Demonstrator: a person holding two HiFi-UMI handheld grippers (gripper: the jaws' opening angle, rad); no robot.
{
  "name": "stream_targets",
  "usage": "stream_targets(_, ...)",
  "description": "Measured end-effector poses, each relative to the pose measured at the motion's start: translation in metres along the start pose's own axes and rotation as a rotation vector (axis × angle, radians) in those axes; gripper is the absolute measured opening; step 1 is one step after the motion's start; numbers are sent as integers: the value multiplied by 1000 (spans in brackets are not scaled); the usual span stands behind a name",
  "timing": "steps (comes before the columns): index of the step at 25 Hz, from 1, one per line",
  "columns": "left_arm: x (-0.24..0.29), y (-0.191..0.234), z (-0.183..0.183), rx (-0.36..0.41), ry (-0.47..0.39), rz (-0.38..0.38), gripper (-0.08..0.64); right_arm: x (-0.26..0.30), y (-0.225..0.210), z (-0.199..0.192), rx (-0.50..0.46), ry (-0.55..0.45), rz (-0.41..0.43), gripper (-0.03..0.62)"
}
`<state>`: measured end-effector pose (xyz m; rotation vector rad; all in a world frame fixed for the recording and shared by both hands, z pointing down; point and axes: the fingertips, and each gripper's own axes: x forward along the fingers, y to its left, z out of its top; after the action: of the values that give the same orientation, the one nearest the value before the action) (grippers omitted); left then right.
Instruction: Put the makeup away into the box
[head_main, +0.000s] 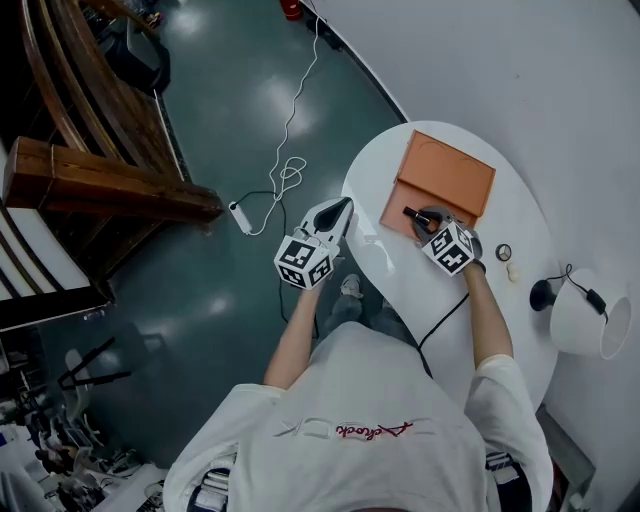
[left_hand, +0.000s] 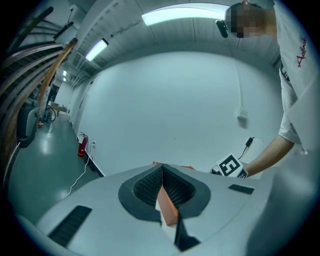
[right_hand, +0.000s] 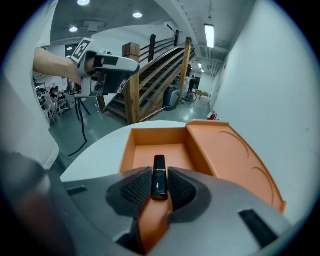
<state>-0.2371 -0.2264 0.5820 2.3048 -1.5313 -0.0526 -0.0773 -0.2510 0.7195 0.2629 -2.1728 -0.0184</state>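
white rounded surface (head_main: 520, 200) is standing against a pale wall, bearing an orange box (right_hand: 159, 146) whose lid (right_hand: 235, 155) is lying open flat beside the tray. right gripper (head_main: 428, 220) is pointing down over the tray, its jaws partly apart and pressing on a black makeup tube (right_hand: 159, 172), which is sticking out above the tray's near end. left gripper (left_hand: 162, 175) is hovering at the surface's left edge, its jaws closed together and gripping nothing.
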Motion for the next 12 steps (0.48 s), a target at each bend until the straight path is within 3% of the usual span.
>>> stream_targets(6, -4, 6, -5, -11, 1, 19, 9, 14, 2, -7, 51, 55, 82, 106)
stream_targets(12, -9, 8, -6, -18, 1, 29, 9, 20, 7, -10, 53, 105, 104, 107)
